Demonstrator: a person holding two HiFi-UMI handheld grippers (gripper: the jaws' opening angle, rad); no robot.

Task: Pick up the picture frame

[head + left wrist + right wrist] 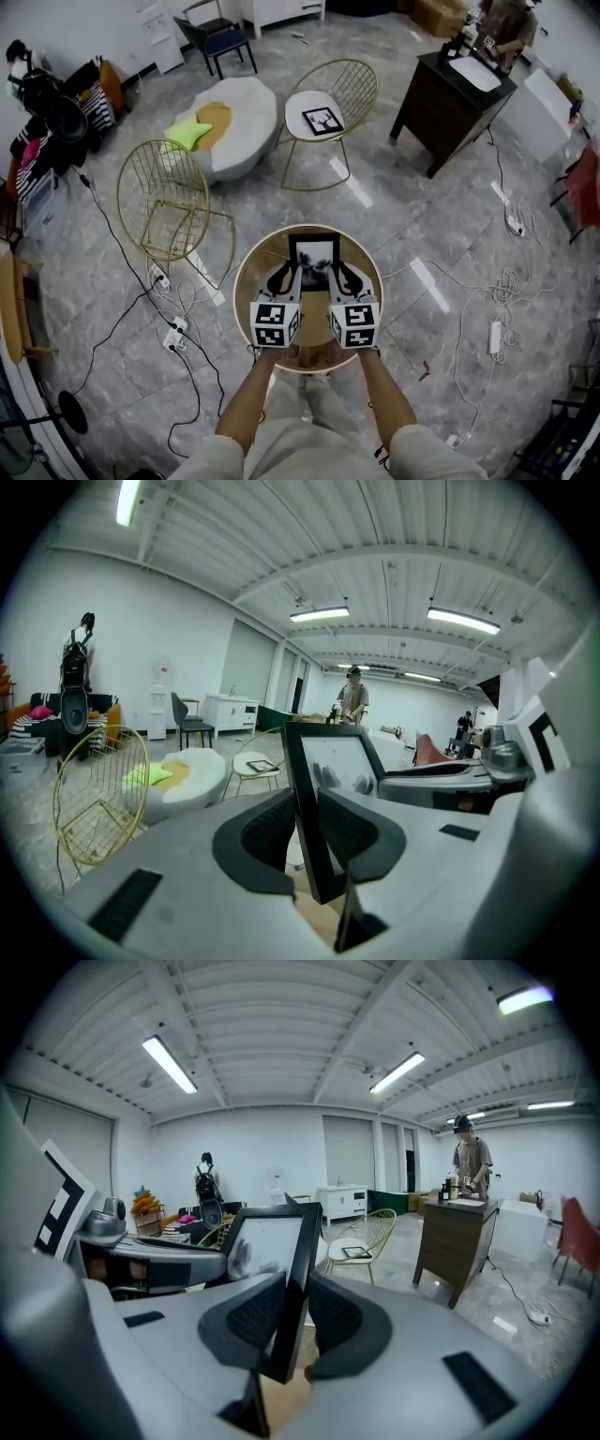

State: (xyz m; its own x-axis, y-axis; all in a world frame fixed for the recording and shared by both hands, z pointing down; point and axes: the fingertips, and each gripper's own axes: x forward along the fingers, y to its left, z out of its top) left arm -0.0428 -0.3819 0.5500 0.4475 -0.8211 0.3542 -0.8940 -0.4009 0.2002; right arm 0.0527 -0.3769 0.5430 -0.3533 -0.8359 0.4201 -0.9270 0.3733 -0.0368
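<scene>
A black picture frame point(314, 261) with a black-and-white print stands upright in the air above the round wooden table point(251, 281), held by both grippers. My left gripper point(286, 278) is shut on the frame's left side bar point(304, 799), pads on both faces. My right gripper point(341, 278) is shut on the right side bar point(294, 1279) the same way. The glass point(342, 761) faces up toward the head camera. In the right gripper view the glass point(267, 1241) shows beside the left gripper.
A gold wire chair point(167, 202) stands left of the table. Another wire chair point(330, 101) farther back holds a second frame point(322, 120). A white pouf point(232, 122), a dark cabinet point(450, 94) with a person point(469, 1162) beside it, and floor cables point(487, 291) surround the spot.
</scene>
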